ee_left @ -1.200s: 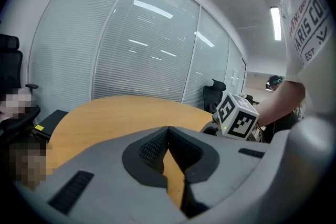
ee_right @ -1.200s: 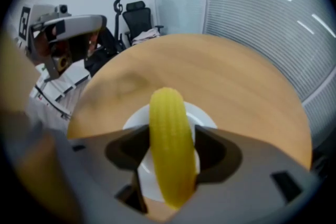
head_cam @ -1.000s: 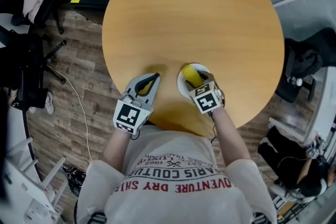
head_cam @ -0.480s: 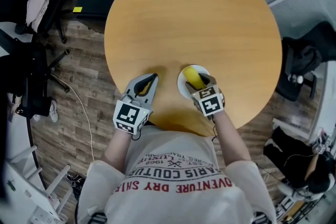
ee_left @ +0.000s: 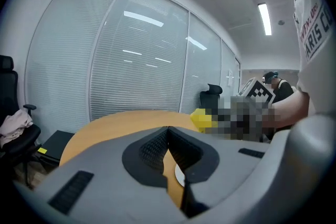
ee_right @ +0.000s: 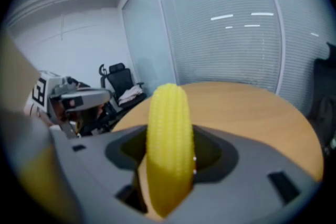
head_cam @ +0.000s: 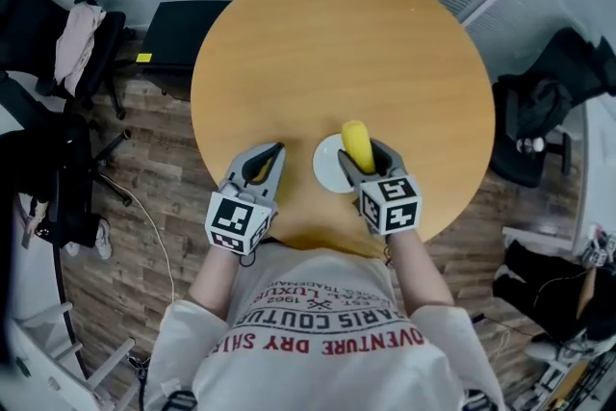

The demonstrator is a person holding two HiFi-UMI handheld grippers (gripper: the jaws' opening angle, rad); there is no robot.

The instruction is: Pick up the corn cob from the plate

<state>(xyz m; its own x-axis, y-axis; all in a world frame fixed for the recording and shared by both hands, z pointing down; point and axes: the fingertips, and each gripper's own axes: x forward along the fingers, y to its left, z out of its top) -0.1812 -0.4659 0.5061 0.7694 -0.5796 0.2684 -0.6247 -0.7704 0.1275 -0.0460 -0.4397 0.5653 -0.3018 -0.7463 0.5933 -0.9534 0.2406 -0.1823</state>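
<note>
A yellow corn cob (head_cam: 357,144) stands clamped between the jaws of my right gripper (head_cam: 367,159), lifted above a small white plate (head_cam: 325,165) on the round wooden table (head_cam: 337,53). In the right gripper view the corn cob (ee_right: 168,149) fills the gap between the grey jaws, pointing up. My left gripper (head_cam: 265,164) hovers over the table's near edge, left of the plate, its jaws shut with nothing between them. In the left gripper view the corn cob (ee_left: 202,119) shows at the right and a sliver of the plate (ee_left: 179,176) below the jaws.
Office chairs stand around the table: one with clothes (head_cam: 72,24) at the far left, a dark one (head_cam: 539,111) at the right. A black case (head_cam: 178,34) lies on the wooden floor behind the table's left side. Glass walls with blinds close the room.
My right gripper has risen with the corn cob, which no longer lies on the plate; the bare plate now shows to its left. The left gripper has barely moved.
</note>
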